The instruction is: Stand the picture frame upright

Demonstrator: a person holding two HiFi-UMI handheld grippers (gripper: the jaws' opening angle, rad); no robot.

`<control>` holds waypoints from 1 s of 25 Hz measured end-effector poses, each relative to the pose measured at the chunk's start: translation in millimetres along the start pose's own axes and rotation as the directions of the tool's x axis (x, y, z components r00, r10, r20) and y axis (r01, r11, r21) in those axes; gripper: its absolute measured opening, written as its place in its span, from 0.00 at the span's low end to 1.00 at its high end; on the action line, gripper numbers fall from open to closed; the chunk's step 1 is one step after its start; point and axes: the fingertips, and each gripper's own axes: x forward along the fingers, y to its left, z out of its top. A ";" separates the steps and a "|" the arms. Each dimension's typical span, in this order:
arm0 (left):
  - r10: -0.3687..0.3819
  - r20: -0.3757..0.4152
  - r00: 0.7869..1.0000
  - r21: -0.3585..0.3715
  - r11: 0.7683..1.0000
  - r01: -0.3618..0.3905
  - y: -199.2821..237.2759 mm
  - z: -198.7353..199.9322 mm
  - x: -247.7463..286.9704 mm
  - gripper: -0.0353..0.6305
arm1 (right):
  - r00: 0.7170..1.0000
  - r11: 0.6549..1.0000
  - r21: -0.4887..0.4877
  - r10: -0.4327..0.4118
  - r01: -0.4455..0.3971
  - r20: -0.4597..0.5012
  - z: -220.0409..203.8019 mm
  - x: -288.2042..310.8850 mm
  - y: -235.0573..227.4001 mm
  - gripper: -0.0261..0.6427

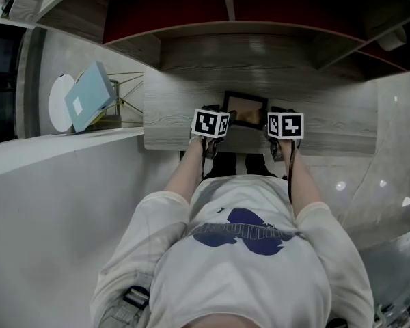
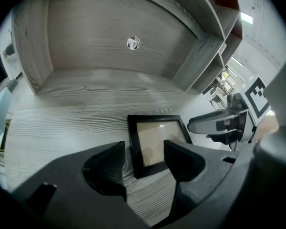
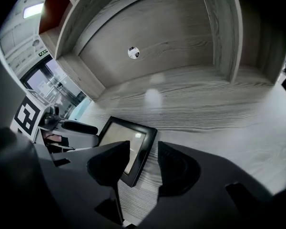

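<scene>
Picture frame (image 1: 245, 109) flat on wooden shelf (image 1: 171, 118), my 12 o'clock. Left gripper (image 2: 144, 159) and right gripper (image 3: 142, 156) part-open, empty, over its 9 and 3 o'clock edges. I judge it light, stiff, with fragile, slippery glazing, so grip black border.

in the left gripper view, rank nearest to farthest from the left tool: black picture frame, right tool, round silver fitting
1. Black picture frame, lying flat, left edge between the jaws.
2. Right tool, at the frame's right side.
3. Round silver fitting, up on the back panel.
</scene>
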 end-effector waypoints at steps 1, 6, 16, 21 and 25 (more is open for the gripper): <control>0.001 -0.009 1.000 -0.006 1.000 -0.001 0.3 -0.6 1.9 0.44 | 1.000 1.000 0.001 -0.008 0.008 -0.011 -1.7 2.1 -0.8 0.31; 0.011 -0.053 0.999 -0.015 1.000 -0.012 4.3 -2.6 9.9 0.44 | 0.999 0.998 0.046 -0.031 0.032 -0.035 -7.4 10.2 -5.1 0.30; 0.016 -0.118 0.993 -0.021 1.000 -0.018 8.9 -3.9 17.2 0.42 | 0.996 0.996 0.068 -0.056 0.060 -0.070 -8.1 14.7 -5.6 0.27; 0.013 -0.151 0.988 -0.025 1.000 -0.017 7.3 -1.4 15.8 0.40 | 0.989 0.994 0.039 -0.099 0.103 -0.107 -8.1 14.6 -4.6 0.27; 0.049 -0.177 0.983 -0.010 0.999 -0.052 11.5 -2.9 17.7 0.36 | 0.977 0.987 -0.010 -0.160 0.161 -0.140 -8.6 17.0 -4.4 0.27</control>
